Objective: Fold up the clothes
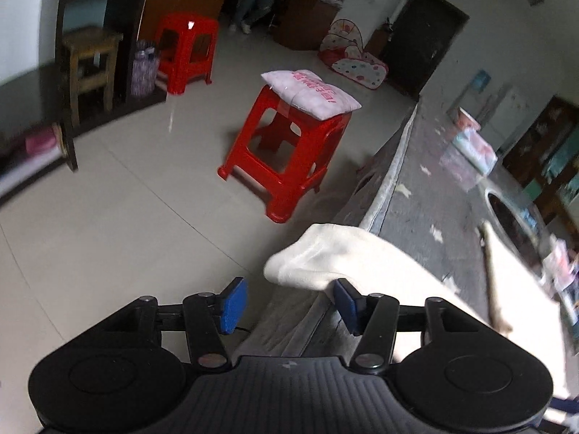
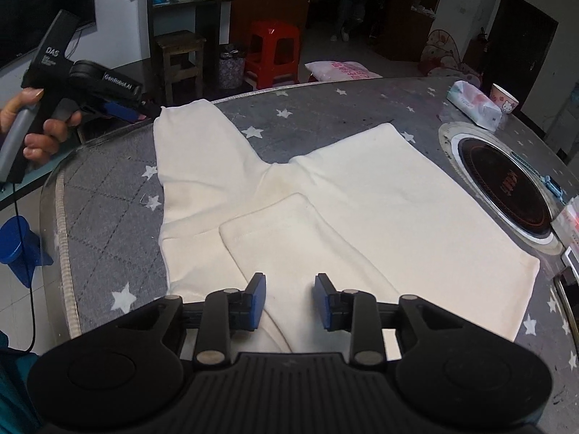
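Observation:
A cream-white pair of trousers (image 2: pixel 362 199) lies spread on the grey star-patterned table cover (image 2: pixel 108 217), legs splayed apart, with a back pocket facing up. My right gripper (image 2: pixel 289 300) is open and empty just above the waist end, jaws either side of the cloth surface. My left gripper (image 1: pixel 286 305) is open at the table's edge, with the end of the left trouser leg (image 1: pixel 325 264) lying against its right pad (image 1: pixel 345 302). In the right wrist view the left gripper (image 2: pixel 144 112) is held by a hand at that leg's far end.
An induction hob (image 2: pixel 506 188) is set into the table on the right, with a tissue pack (image 2: pixel 474 103) and a paper cup (image 2: pixel 504 97) behind it. A red stool (image 1: pixel 289 155) with a pink cushion stands on the floor beside the table.

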